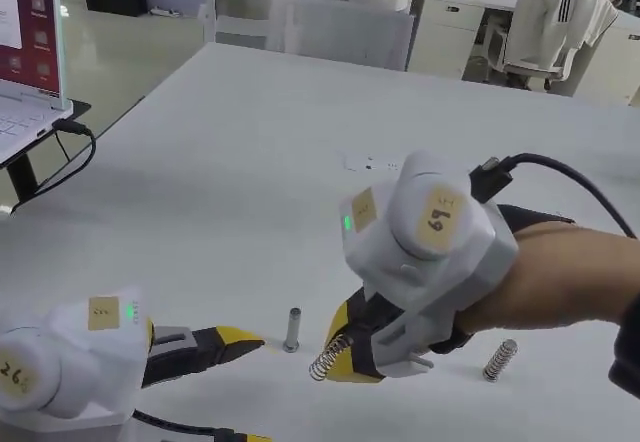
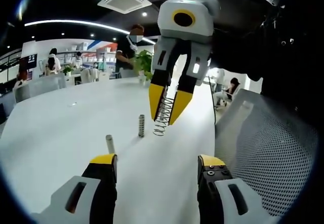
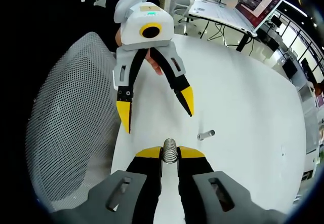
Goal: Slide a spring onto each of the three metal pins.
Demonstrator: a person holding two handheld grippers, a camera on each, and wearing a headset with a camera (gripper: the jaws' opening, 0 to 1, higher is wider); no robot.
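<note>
the right gripper (image 1: 338,352) clamps a spring (image 1: 322,360) beside the bare pin (image 1: 293,328), the left gripper (image 2: 157,159) gapes empty, and a second spring (image 1: 499,359) stands nearby, perhaps already on its pin.

The left gripper (image 1: 256,388) runs off the head view's bottom edge, and the jaws of the right gripper (image 1: 341,351) cover the upper coils of the spring (image 1: 321,362).
</note>
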